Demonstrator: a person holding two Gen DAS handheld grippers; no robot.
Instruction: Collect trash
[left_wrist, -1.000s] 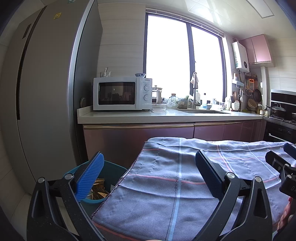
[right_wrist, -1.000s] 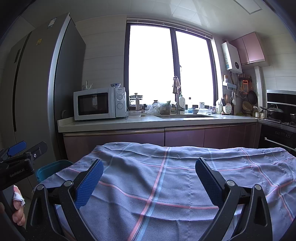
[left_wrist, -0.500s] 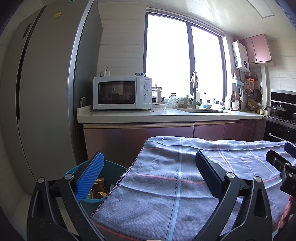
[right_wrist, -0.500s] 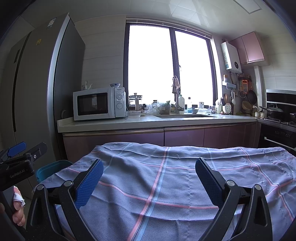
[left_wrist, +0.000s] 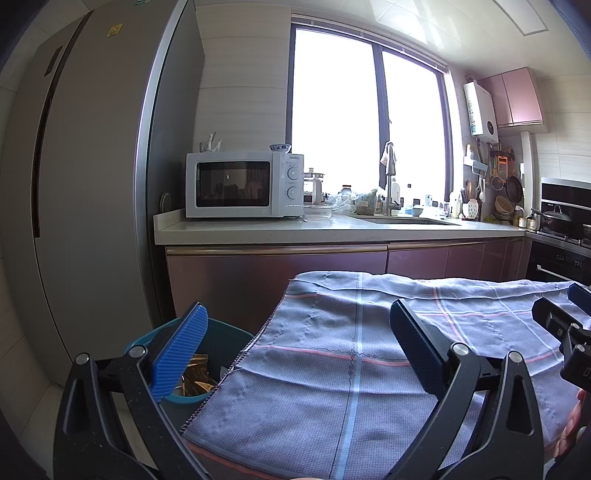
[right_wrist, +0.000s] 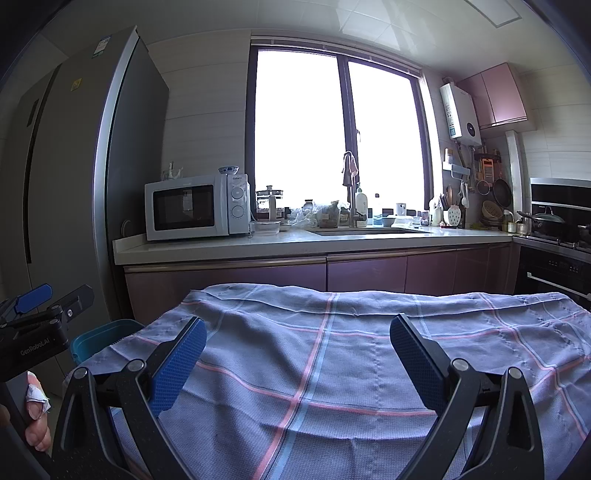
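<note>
A teal trash bin (left_wrist: 225, 338) stands on the floor at the left edge of the cloth-covered table (left_wrist: 369, 369); gold wrappers (left_wrist: 195, 380) lie inside it. In the right wrist view the bin (right_wrist: 99, 338) peeks out beside the cloth (right_wrist: 332, 369). My left gripper (left_wrist: 295, 354) hovers open over the table's left corner, its left finger above the bin, holding nothing. My right gripper (right_wrist: 297, 363) is open above the cloth with nothing between its fingers. No loose trash shows on the cloth. Each gripper appears at the edge of the other's view.
A tall grey fridge (left_wrist: 81, 184) stands left of the bin. Behind the table runs a counter (left_wrist: 332, 230) with a white microwave (left_wrist: 243, 184), sink and clutter, over pink cabinets (right_wrist: 369, 273). An oven and stove (right_wrist: 554, 236) sit at the right. A person's taped finger (right_wrist: 35, 397) holds the left gripper.
</note>
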